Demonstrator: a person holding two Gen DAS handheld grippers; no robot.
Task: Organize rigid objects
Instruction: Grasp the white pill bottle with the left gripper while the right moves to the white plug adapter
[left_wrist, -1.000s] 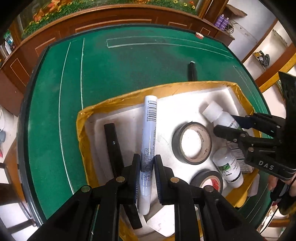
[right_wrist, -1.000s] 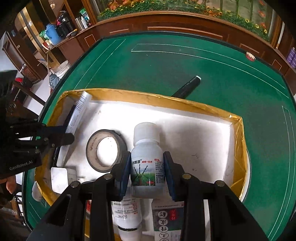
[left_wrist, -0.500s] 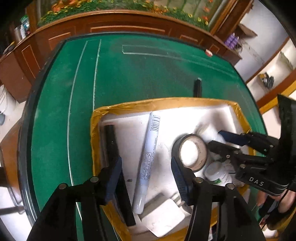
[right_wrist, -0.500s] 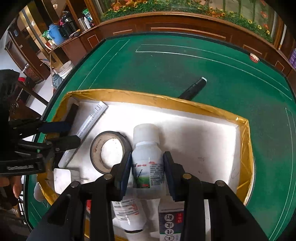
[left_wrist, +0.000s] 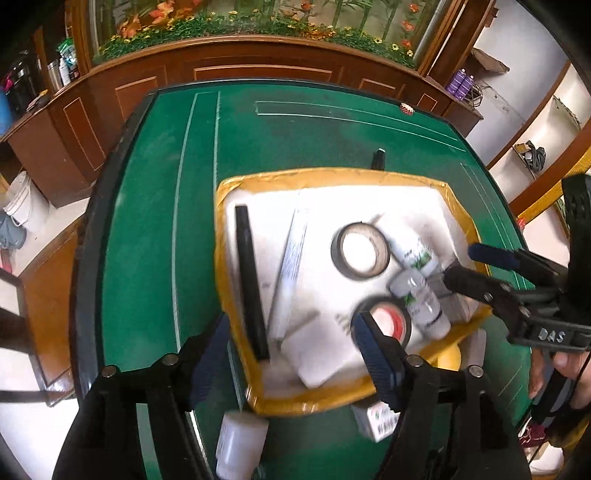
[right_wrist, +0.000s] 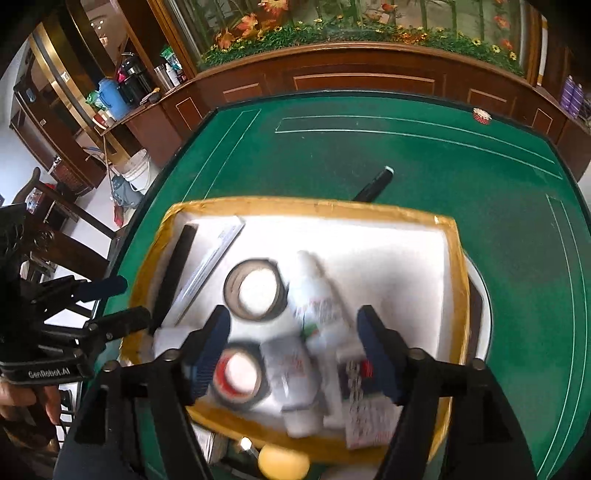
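Landmark: the white tray (left_wrist: 369, 199) with yellow-taped rim, on the green table (right_wrist: 480, 192). Inside it lie two tape rolls (left_wrist: 360, 251), two white bottles (right_wrist: 317, 295), one white tube (left_wrist: 291, 258) and one black bar (left_wrist: 247, 277). One black marker (right_wrist: 375, 182) lies beyond the tray's far rim.

The left gripper (left_wrist: 288, 354) jaws have just been opening and stand wide, nothing between them; the tube lies beyond them. The right gripper (right_wrist: 293, 350) jaws have likewise just opened wide; the bottle lies between them, unpressed.
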